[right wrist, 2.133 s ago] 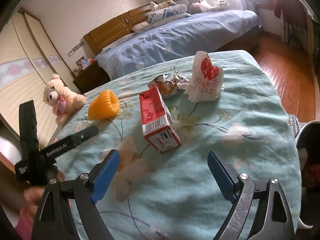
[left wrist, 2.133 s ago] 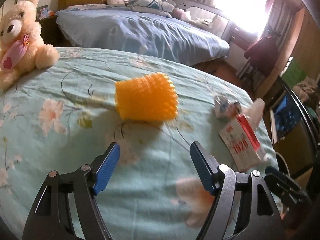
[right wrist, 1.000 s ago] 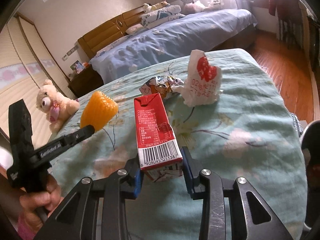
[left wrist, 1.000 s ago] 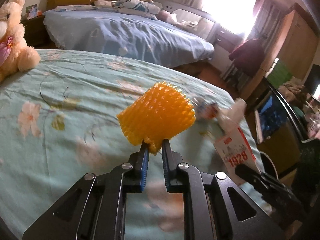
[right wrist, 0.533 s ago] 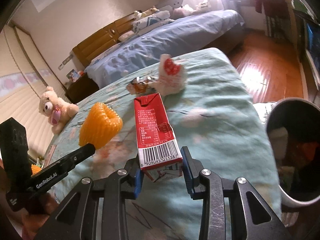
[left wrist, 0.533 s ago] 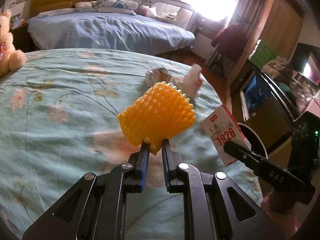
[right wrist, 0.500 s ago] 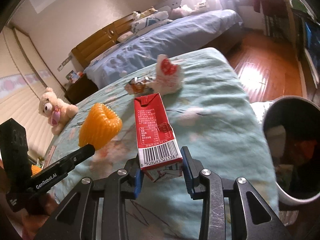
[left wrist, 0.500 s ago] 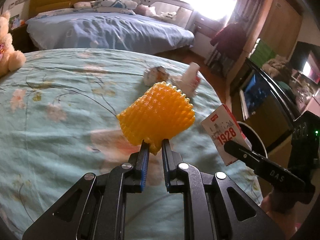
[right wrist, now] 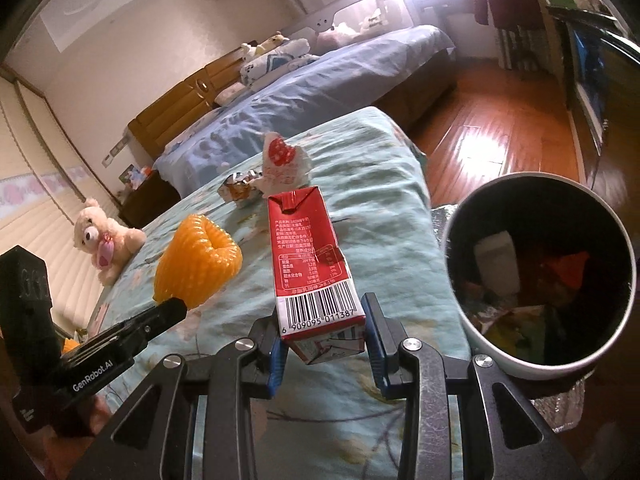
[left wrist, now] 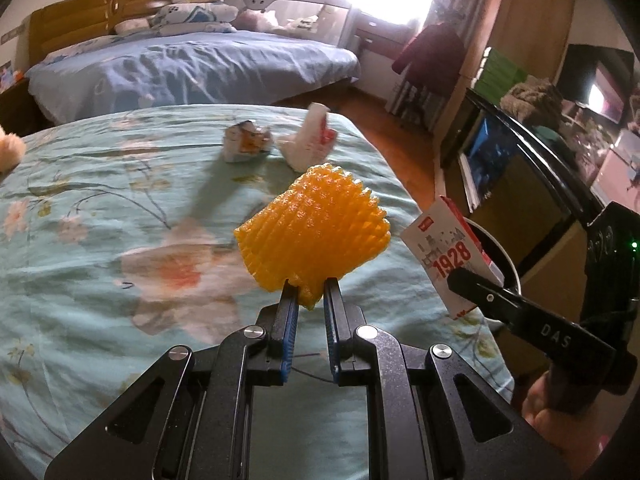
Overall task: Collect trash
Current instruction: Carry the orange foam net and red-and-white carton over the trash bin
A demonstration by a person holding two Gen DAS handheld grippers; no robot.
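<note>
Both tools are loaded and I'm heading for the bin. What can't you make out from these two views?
- Bin in the left wrist view: mostly hidden behind the milk carton and right tool.
- Bin contents, right wrist view: dark, unidentifiable.
- Crumpled wrapper: small, print unreadable.
- Left tool tips: buried in the orange foam net.
- Teddy bear: cut off by the edge.

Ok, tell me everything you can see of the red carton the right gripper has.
The carton is a small red drink box with a folded gable top, white printed text, a nutrition table and a barcode on a white band near its base. Another face, seen from the left wrist, is white with "1928" in red. It looks like coated paperboard, slightly dented. The right gripper clamps its bottom end, so it is off the bedspread, tilted away, beside the bin.
</note>
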